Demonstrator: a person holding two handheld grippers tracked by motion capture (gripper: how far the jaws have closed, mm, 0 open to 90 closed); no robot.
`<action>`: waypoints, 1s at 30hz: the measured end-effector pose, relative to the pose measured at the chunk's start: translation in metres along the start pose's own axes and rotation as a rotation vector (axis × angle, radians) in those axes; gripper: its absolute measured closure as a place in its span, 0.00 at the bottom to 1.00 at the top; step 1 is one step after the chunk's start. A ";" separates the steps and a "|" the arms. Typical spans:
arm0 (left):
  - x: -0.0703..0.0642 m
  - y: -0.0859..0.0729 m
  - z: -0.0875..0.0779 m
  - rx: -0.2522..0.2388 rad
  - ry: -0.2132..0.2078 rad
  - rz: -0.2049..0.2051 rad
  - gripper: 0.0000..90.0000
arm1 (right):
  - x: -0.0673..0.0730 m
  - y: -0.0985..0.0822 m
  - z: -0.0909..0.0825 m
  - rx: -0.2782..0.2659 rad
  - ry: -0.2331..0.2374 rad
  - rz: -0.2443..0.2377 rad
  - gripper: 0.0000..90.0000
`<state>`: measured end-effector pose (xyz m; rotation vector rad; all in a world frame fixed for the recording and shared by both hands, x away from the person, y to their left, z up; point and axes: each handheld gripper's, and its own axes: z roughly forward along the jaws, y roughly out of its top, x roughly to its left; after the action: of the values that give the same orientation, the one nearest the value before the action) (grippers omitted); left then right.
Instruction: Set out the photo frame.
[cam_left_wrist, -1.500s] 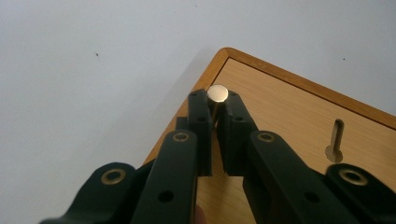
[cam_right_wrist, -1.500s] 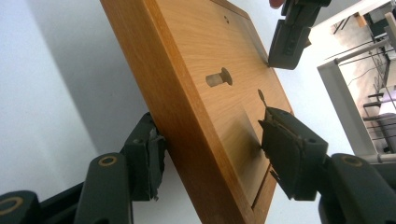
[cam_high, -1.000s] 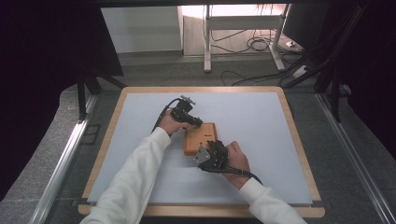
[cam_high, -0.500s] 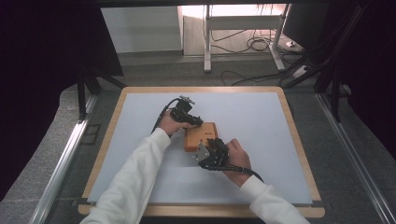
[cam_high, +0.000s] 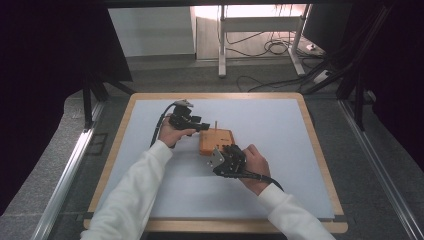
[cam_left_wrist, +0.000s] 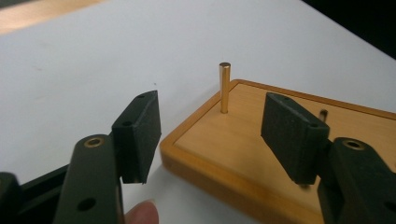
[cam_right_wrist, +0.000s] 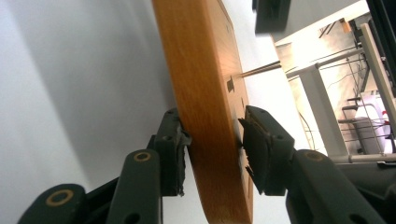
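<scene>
The wooden block (cam_high: 216, 142) lies flat near the middle of the white worktop (cam_high: 280, 165), and a slim brass peg (cam_left_wrist: 224, 87) stands upright in a hole at the block's far left corner. The left tool (cam_high: 203, 127) sits just off that corner; its jaws have just been opening and now stand spread, nothing between the pads, the peg free beyond them. So the peg looks placed and let go, I'd say: this reads as the release at the end of an insertion.

At the block's near edge, the right tool (cam_right_wrist: 212, 154) straddles the wood, one jaw under, one over. Its jaws have just been closing; the lower pad looks against the wood, the upper one shows a sliver of daylight, so not quite a pinch yet.

Next move, as I judge it: the left tool backs straight away from the block without clipping the peg, while the right steadies the base. A sideways brush could tip or pull the peg.

No brand, label or readable writing on the block, peg or tools.
</scene>
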<state>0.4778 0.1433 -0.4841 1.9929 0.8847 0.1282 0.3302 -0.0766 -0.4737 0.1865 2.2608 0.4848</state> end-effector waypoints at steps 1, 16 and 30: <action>-0.001 -0.002 -0.005 -0.007 0.006 0.005 0.40 | -0.002 0.000 0.000 0.000 0.001 -0.002 0.69; -0.017 -0.043 -0.061 -0.054 0.035 0.036 0.37 | -0.024 0.004 -0.005 0.011 0.006 0.020 0.74; -0.018 -0.078 -0.061 0.021 0.075 0.062 0.36 | -0.036 0.006 -0.005 0.015 0.030 0.021 0.75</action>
<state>0.3980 0.1999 -0.5064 2.0470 0.8756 0.2312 0.3499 -0.0827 -0.4436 0.2124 2.2945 0.4852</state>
